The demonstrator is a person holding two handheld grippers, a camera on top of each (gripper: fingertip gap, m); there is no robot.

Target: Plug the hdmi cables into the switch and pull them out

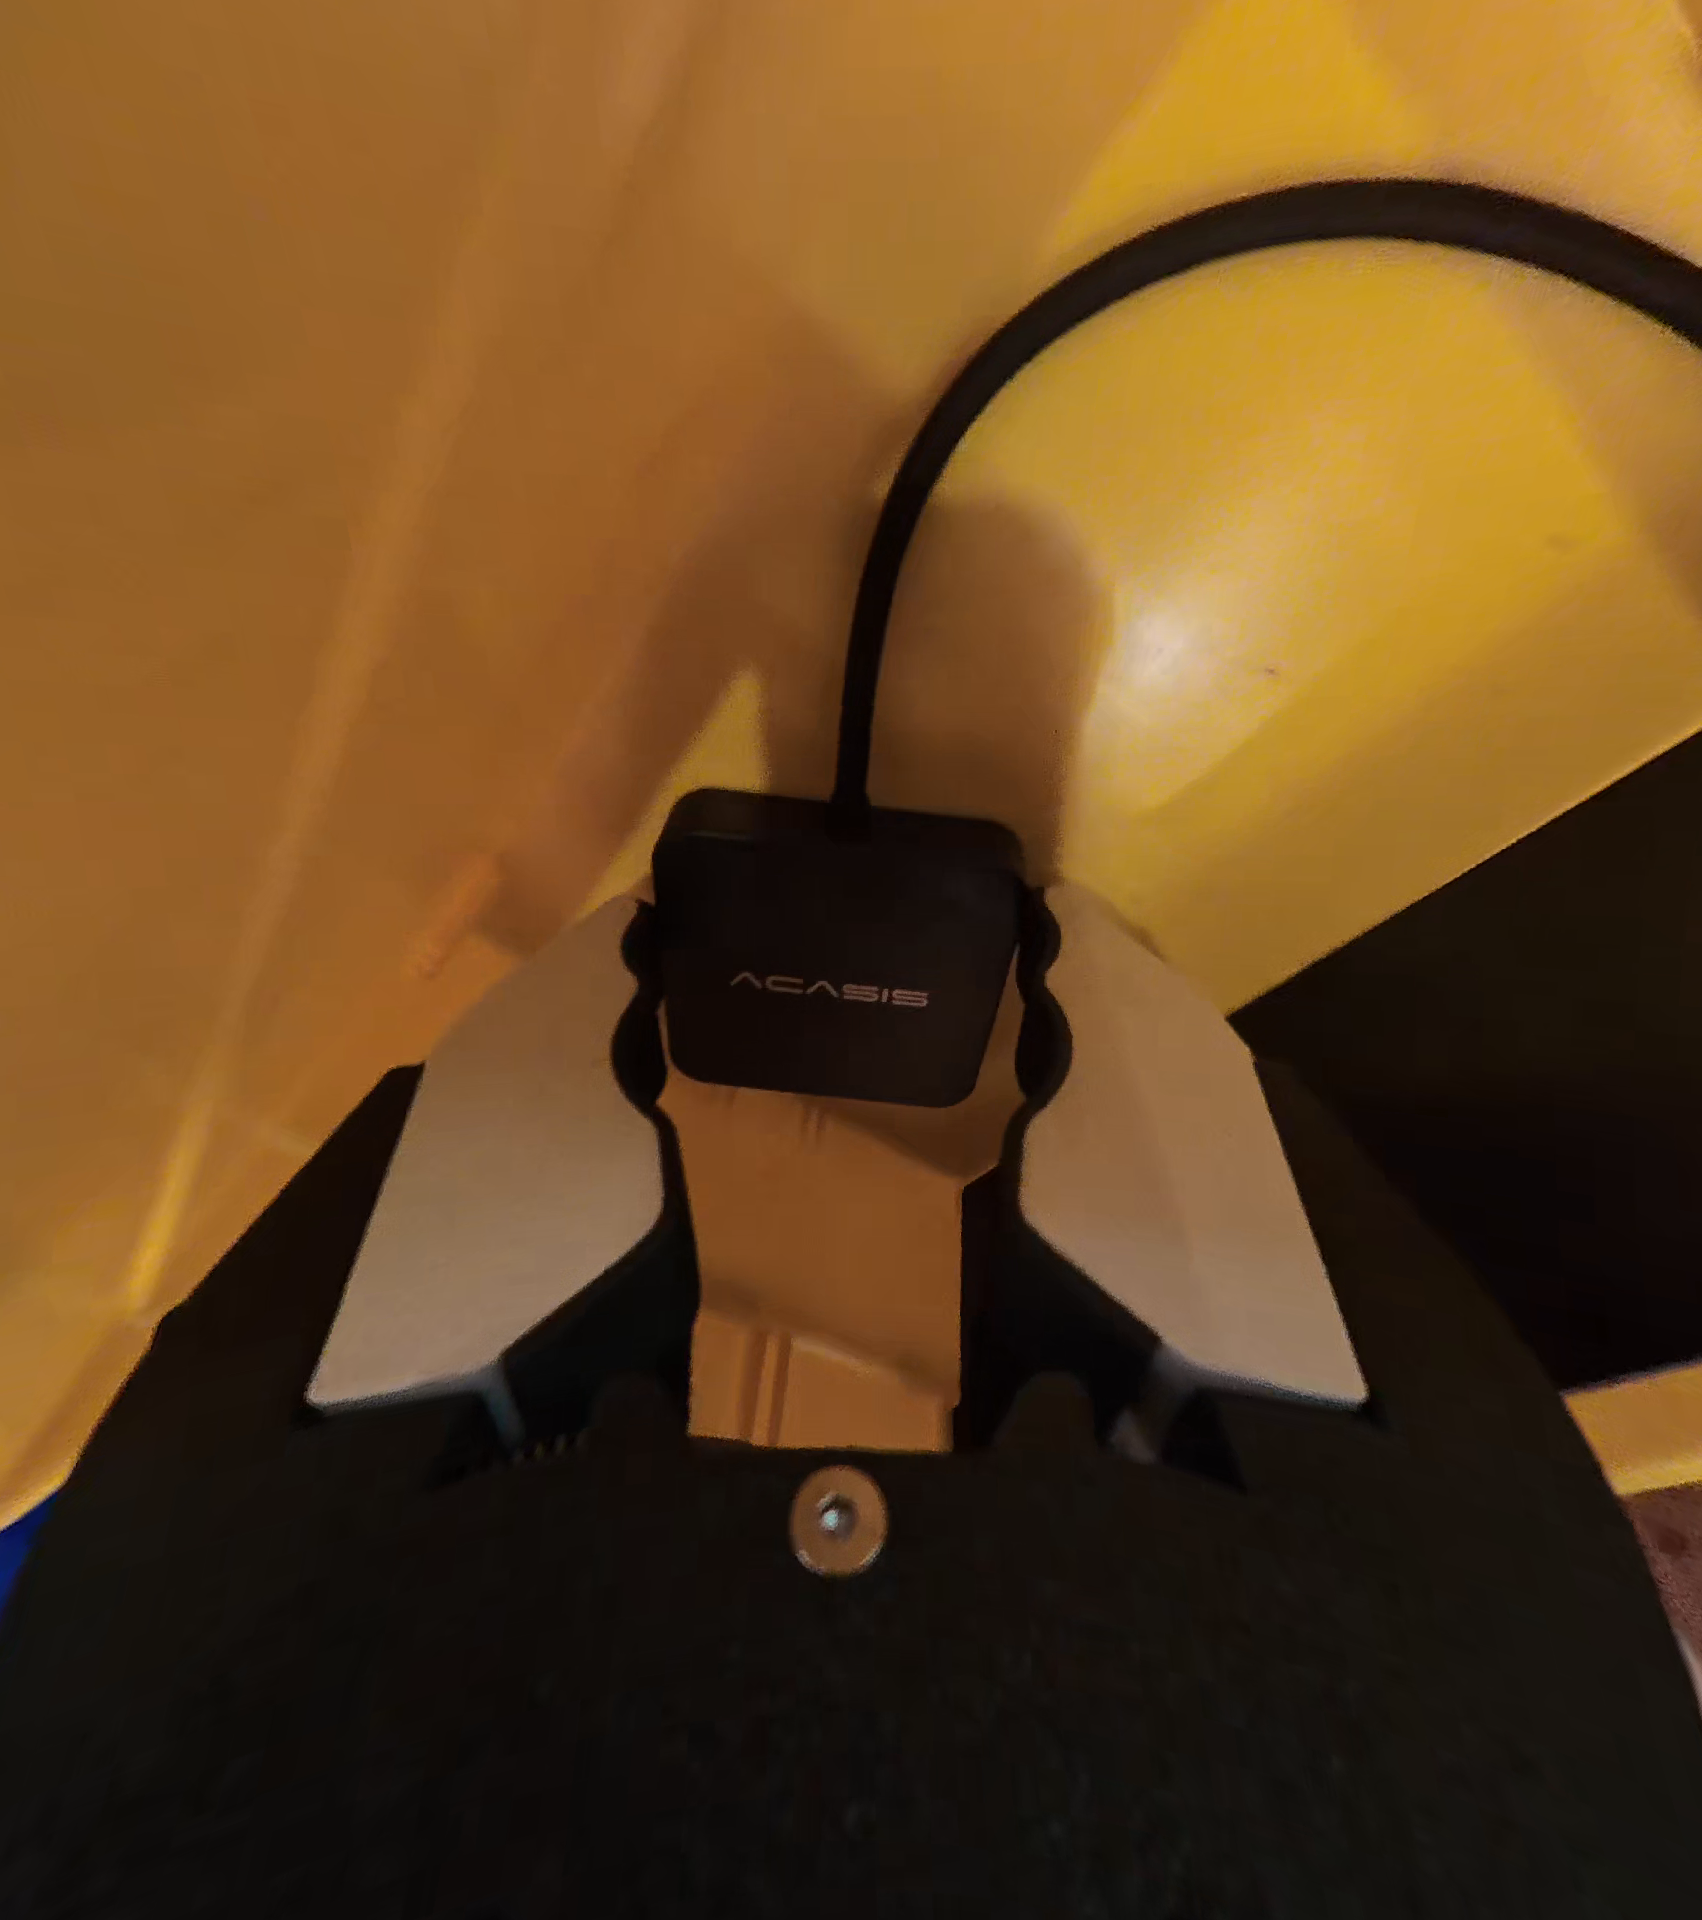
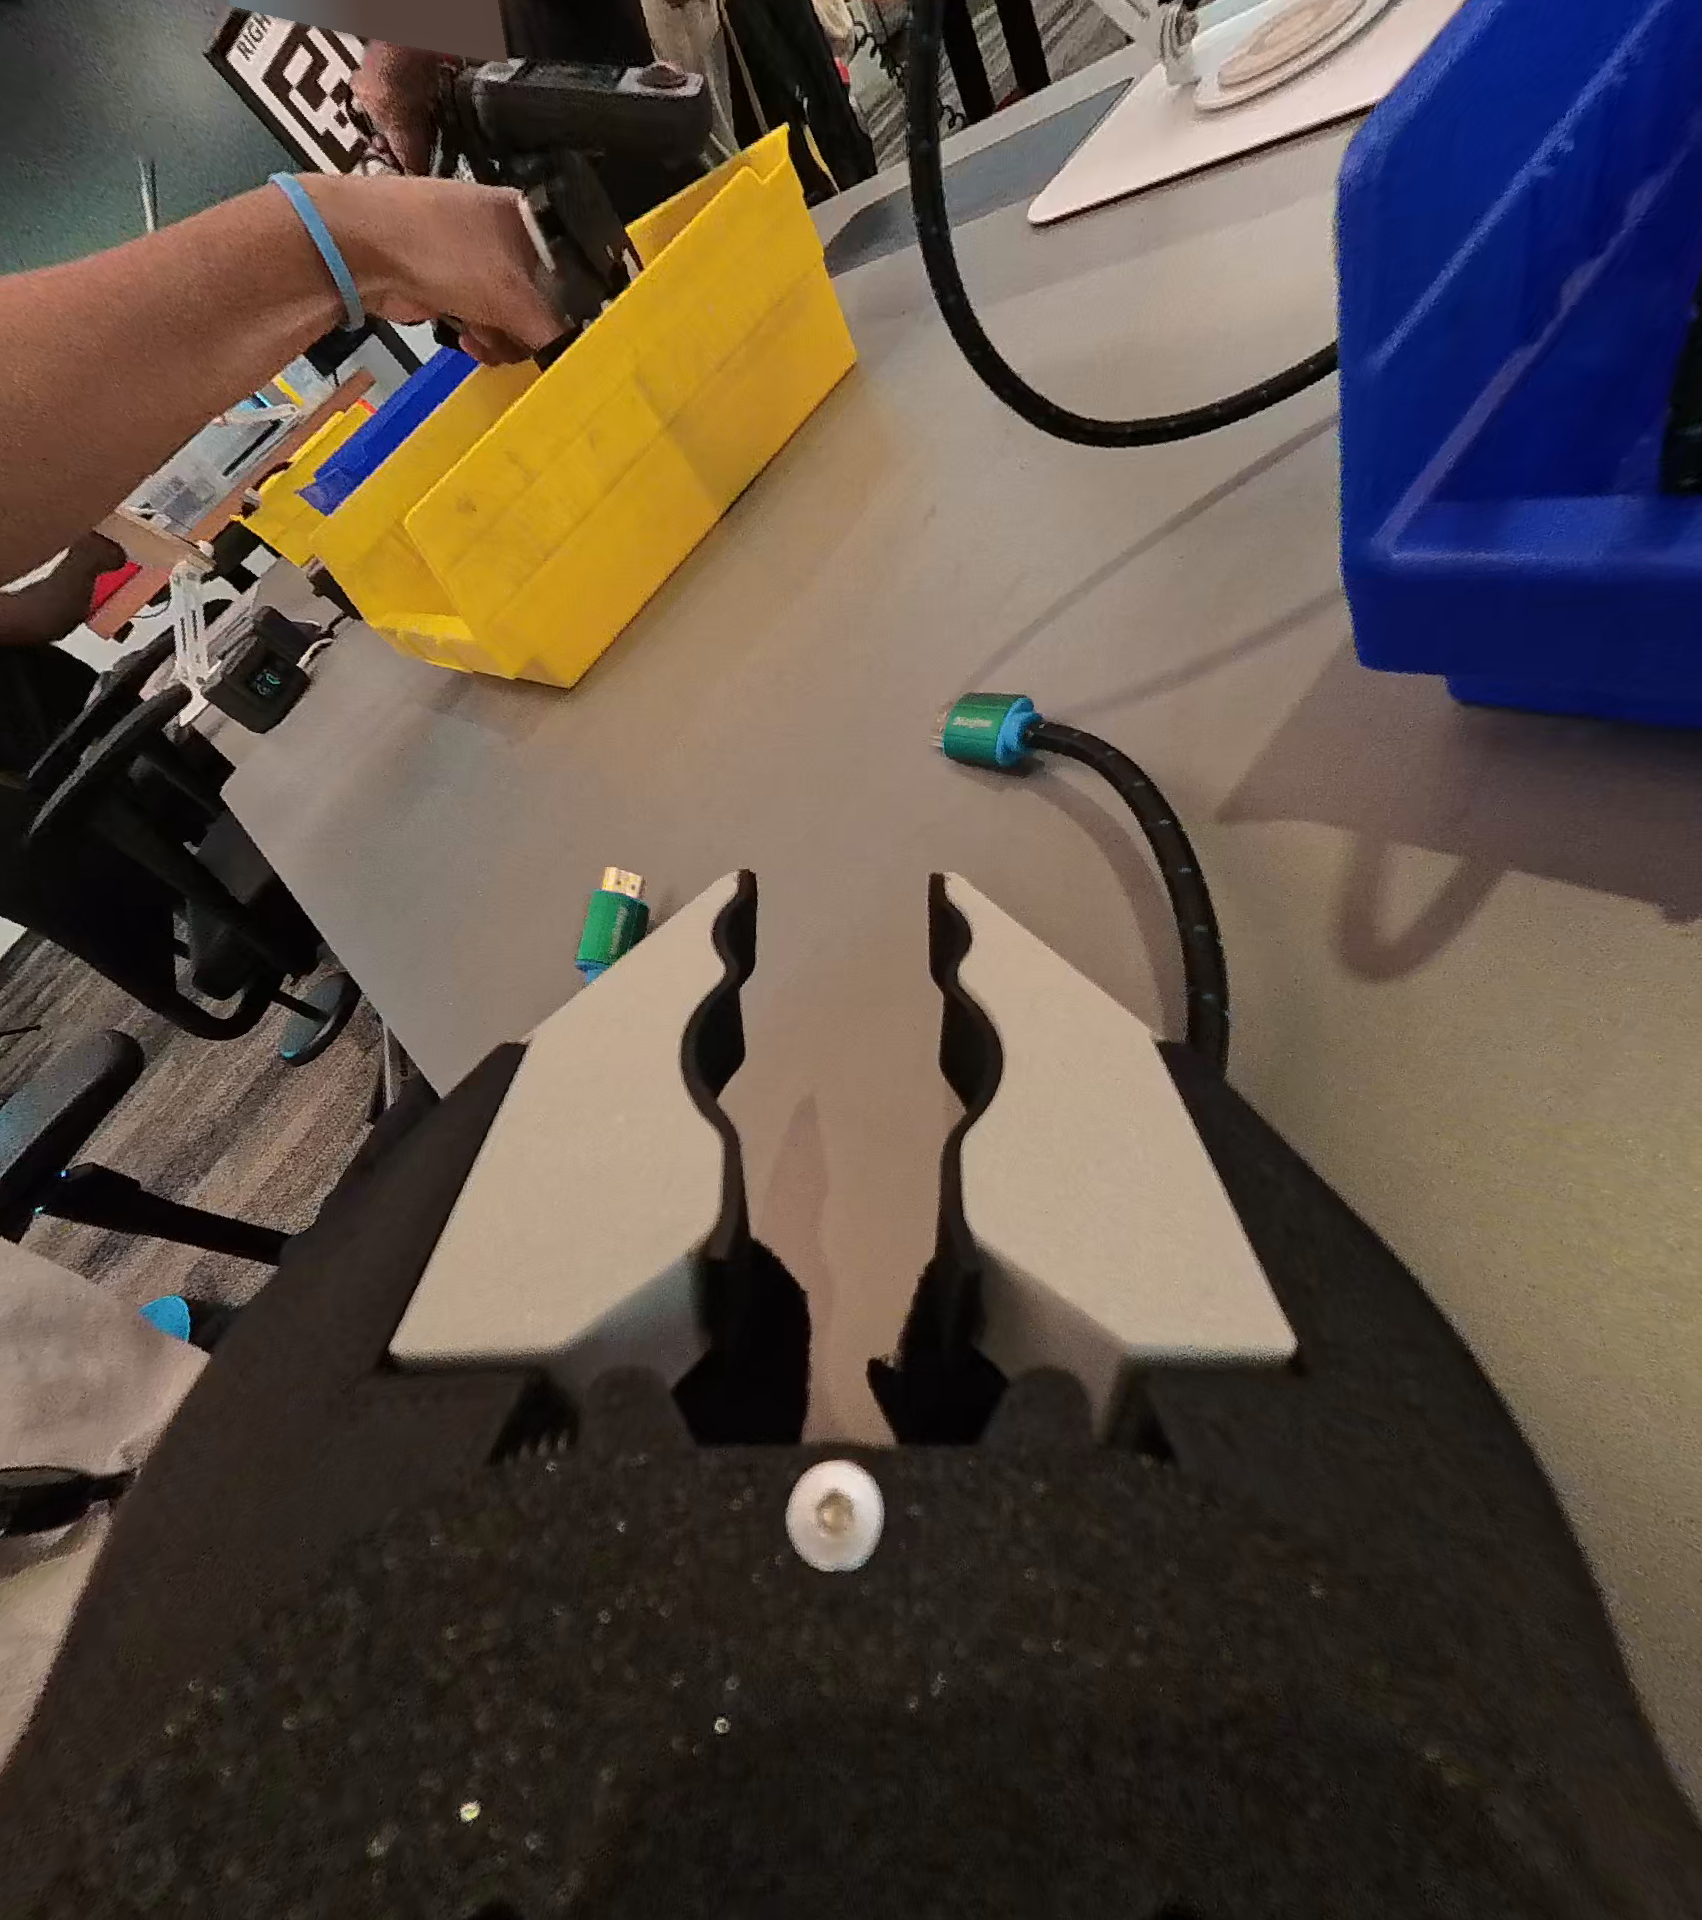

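Note:
In the left wrist view my left gripper [image 1: 834, 935] is shut on a small black square switch [image 1: 831, 951] inside the yellow bin [image 1: 307, 520]. The switch's black cable [image 1: 1242, 239] arcs up and off to the right. In the right wrist view my right gripper [image 2: 842, 894] is open and empty above the grey table [image 2: 722, 748]. Two HDMI plugs with green shells lie on the table: one [image 2: 613, 920] just left of my left fingertip, one [image 2: 982, 730] ahead to the right on a black braided cable [image 2: 1185, 894]. The left gripper [image 2: 566, 208] shows far off, reaching into the yellow bin [image 2: 618, 447].
A blue bin [image 2: 1553, 468] stands at the right with dark cable in it. A black braided cable [image 2: 972, 332] loops across the table behind. A person's arm [image 2: 151, 343] holds the left gripper. Chairs [image 2: 99, 831] stand beyond the table's left edge. A white pad [image 2: 1190, 135] lies far back.

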